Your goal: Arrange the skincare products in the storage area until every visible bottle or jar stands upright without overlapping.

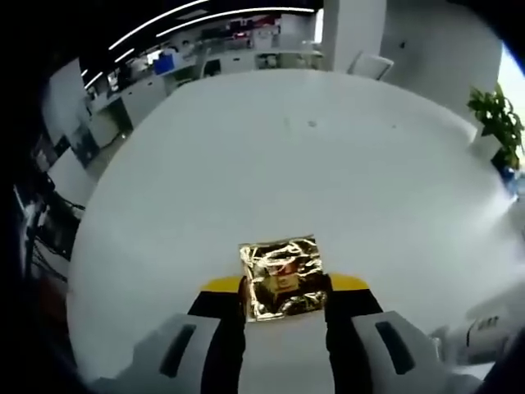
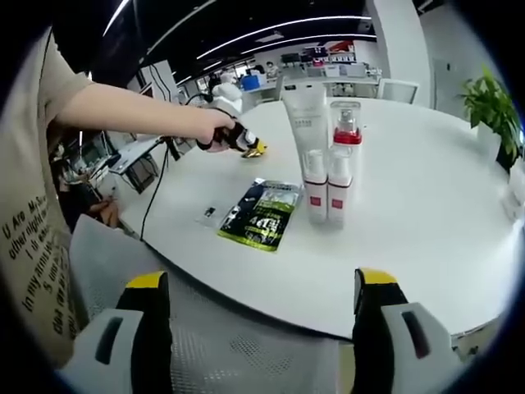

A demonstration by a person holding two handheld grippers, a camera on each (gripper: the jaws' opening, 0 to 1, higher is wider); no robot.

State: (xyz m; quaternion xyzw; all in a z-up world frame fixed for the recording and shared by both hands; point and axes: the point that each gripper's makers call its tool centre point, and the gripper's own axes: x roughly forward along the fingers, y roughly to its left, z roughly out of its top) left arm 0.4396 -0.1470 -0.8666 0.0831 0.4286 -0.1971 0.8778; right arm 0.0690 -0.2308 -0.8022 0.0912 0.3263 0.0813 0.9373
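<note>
On a broad white table (image 1: 328, 180) in an open-plan office, we see the left gripper (image 1: 285, 289) closed on a small gold foil sachet (image 1: 281, 277), its yellow-tipped jaws pressing the crinkled packet from both sides just above the tabletop. A potted plant (image 1: 496, 123) stands at the table's far right edge in the left gripper view.

In the right gripper view, we look across the same table from its near edge, where the right gripper (image 2: 267, 283) hangs with its jaws spread wide and nothing between them, over a grey mesh chair seat (image 2: 238, 349). Near the middle of the table a tall white tube (image 2: 309, 148) stands upright on its cap, touching or just beside a white pump bottle with a red collar (image 2: 343, 160), also upright. A green-and-black sachet (image 2: 261, 215) lies flat just to their left. Farther back, the person's hand (image 2: 205, 127) holds the left gripper, gold foil showing at its tip.
</note>
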